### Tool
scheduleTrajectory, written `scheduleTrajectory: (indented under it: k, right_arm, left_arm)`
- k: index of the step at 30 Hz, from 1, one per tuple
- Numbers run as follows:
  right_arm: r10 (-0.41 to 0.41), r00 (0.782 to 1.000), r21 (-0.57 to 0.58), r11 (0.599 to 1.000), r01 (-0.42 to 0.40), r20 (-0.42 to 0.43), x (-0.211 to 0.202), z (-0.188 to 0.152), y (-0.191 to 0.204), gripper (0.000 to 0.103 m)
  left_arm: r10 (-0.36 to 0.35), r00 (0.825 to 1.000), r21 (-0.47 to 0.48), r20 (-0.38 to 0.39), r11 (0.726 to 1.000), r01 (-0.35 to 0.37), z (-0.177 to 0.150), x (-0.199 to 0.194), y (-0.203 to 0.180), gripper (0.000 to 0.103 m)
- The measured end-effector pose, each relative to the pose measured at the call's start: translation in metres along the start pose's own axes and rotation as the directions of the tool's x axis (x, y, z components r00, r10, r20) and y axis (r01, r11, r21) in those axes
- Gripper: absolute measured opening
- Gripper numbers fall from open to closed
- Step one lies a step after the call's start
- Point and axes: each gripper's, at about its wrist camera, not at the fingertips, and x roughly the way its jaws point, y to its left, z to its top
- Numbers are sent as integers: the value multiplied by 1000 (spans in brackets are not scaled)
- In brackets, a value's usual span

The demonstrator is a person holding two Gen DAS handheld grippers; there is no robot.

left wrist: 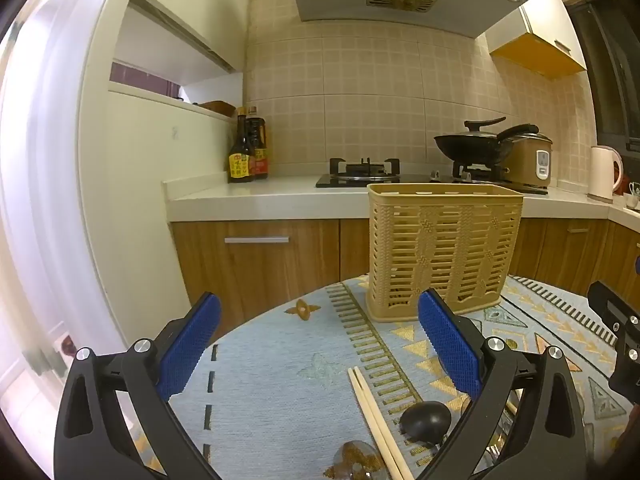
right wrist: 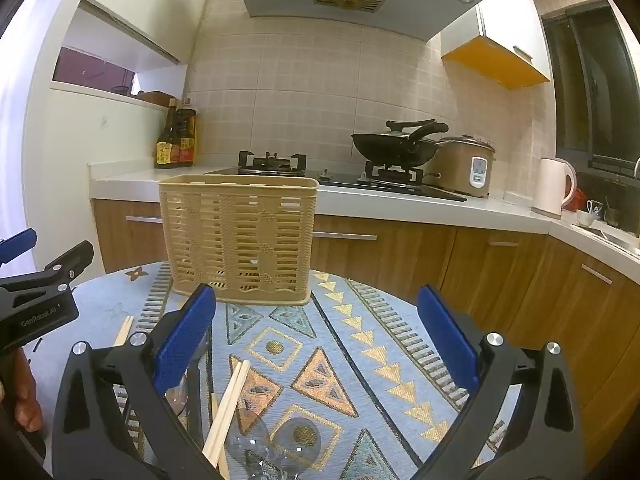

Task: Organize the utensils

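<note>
A tan slotted utensil basket [left wrist: 442, 252] stands upright on the patterned tablecloth [left wrist: 280, 360], also in the right wrist view [right wrist: 240, 236]. My left gripper [left wrist: 320, 312] is open and empty, short of the basket. Between its fingers lie a pair of wooden chopsticks [left wrist: 376, 420], a black spoon [left wrist: 426, 420] and a clear spoon [left wrist: 356, 460]. My right gripper [right wrist: 316, 308] is open and empty. Below it lie wooden chopsticks [right wrist: 228, 412] and two clear spoons [right wrist: 276, 444]. Another chopstick pair [right wrist: 125, 330] shows at the left.
The table is round, its far edge just behind the basket. Beyond it runs a kitchen counter [left wrist: 260, 196] with sauce bottles [left wrist: 248, 148], a gas stove [left wrist: 360, 172], a wok [left wrist: 476, 146], a rice cooker [left wrist: 528, 160] and a kettle [right wrist: 554, 188].
</note>
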Motion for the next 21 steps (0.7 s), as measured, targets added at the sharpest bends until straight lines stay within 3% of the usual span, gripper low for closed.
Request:
scheduleTrajectory:
  k: [21]
  right_arm:
    - [0,1000,-7,1000,0,-4,3,-3,1,96]
  left_arm:
    - [-1,1000,2,-1,1000,1,-1,-1,0,96]
